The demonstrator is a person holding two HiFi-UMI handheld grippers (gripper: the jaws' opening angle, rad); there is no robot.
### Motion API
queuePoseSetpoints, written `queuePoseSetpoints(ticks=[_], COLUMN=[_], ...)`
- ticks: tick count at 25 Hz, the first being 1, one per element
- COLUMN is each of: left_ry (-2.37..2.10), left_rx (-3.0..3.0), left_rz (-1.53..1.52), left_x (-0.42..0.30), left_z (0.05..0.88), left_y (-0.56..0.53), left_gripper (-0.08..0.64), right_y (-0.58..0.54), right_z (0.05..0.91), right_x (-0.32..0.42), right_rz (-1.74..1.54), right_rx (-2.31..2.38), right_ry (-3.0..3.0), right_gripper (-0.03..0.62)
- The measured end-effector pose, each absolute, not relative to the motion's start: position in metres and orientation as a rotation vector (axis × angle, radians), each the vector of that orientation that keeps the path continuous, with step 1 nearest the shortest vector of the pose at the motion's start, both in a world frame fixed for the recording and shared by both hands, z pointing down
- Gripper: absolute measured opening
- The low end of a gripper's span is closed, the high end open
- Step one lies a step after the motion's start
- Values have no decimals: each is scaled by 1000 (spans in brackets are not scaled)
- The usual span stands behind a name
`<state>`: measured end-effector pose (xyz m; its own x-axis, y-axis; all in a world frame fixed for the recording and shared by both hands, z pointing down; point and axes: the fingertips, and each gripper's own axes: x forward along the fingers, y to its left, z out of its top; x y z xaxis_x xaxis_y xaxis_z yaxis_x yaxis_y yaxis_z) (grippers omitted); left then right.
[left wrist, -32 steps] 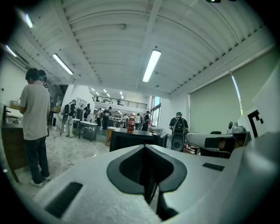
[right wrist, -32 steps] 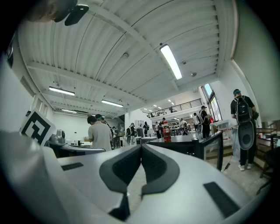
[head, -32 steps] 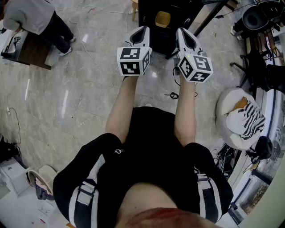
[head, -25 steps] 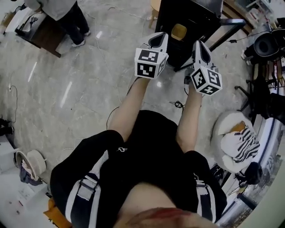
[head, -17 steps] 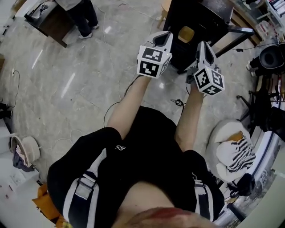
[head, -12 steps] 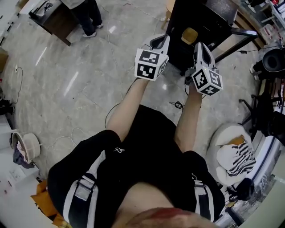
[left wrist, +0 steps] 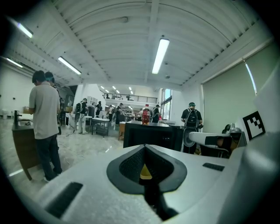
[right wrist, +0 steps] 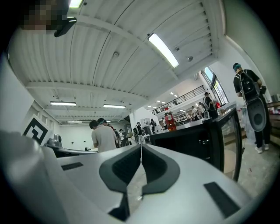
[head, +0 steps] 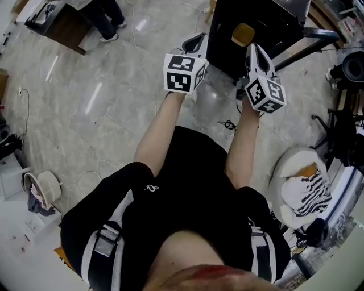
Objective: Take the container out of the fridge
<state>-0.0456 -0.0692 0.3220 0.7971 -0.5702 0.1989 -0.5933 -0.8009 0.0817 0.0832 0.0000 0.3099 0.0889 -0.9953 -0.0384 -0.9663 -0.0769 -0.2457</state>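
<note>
A low black fridge (head: 250,25) stands on the marble floor just ahead, its door closed, with a yellow item (head: 243,34) on top. No container shows. My left gripper (head: 195,40) is shut and empty, held out toward the fridge's left front corner. My right gripper (head: 252,50) is shut and empty, in front of the fridge. The left gripper view puts its jaws (left wrist: 145,147) closed below the fridge (left wrist: 151,136), which carries a red bottle (left wrist: 145,116). In the right gripper view the jaws (right wrist: 141,146) meet beside the fridge (right wrist: 197,135) and bottle (right wrist: 169,121).
A person (head: 108,14) stands at a brown desk (head: 54,23) at the far left. A white round seat (head: 301,187) with striped cloth is at the right. A cable (head: 227,124) lies on the floor. A person with a backpack (left wrist: 191,118) stands beyond the fridge.
The person has stepped closer to the black fridge, and both grippers now reach nearer its front. Both stay shut and empty.
</note>
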Motion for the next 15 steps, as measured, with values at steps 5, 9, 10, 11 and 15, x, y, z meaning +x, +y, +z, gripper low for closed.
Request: queuePoseSetpoints(ticks=[5, 9, 10, 11, 15], left_ry=[-803, -713, -695, -681, -646], left_rx=[2855, 2836, 2823, 2806, 2748], left_rz=[288, 350, 370, 385, 435], left_x=[21, 70, 81, 90, 117], left_z=[342, 366, 375, 383, 417], left_y=[-126, -174, -186, -197, -233], left_gripper=[8, 8, 8, 8, 8], right_y=[-24, -65, -79, -92, -134], right_z=[325, 359, 369, 379, 413], right_x=[175, 213, 218, 222, 231], right_rz=[-192, -267, -297, -329, -429], right_rx=[-2235, -2321, -2339, -2353, -2418], right_ry=[1767, 1733, 1744, 1760, 1806], right_gripper=[12, 13, 12, 12, 12])
